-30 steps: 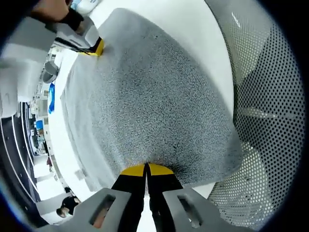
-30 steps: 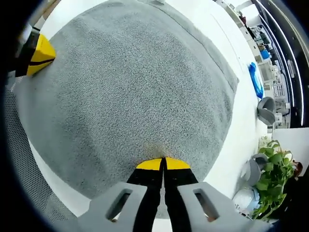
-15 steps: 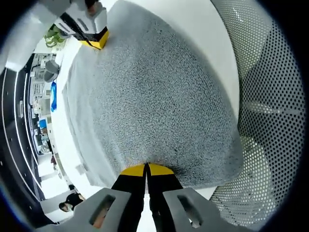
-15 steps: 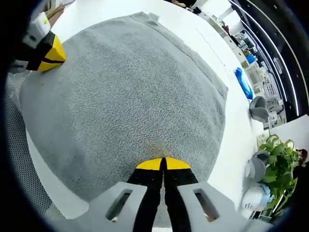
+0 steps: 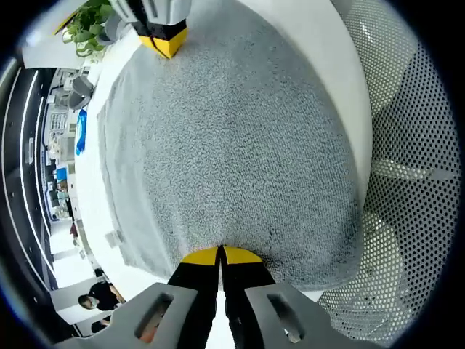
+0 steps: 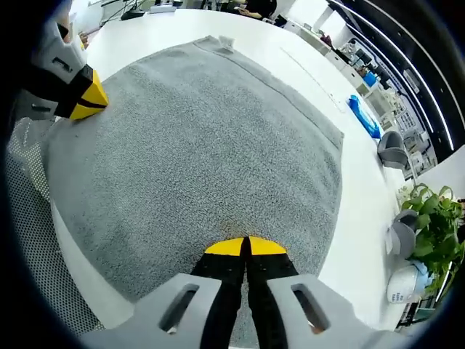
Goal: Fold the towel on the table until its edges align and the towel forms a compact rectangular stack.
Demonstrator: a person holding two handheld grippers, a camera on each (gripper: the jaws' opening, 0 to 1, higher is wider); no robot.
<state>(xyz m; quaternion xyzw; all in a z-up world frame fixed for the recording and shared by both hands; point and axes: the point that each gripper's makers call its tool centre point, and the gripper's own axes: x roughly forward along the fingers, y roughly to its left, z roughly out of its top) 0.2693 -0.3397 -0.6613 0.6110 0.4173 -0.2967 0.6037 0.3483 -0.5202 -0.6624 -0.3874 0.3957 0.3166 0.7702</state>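
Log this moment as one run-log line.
left gripper: shut on towel edge | right gripper: shut on towel edge | towel: spread on table, fold pending

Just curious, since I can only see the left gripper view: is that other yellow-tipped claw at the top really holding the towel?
Observer: Yes. The right gripper view looks along the right gripper, and its jaws are shut on the towel edge.
Operator: Anything near the plant that I'm missing?
Observer: A white rounded thing sits beside the plant. I can't tell what it is.
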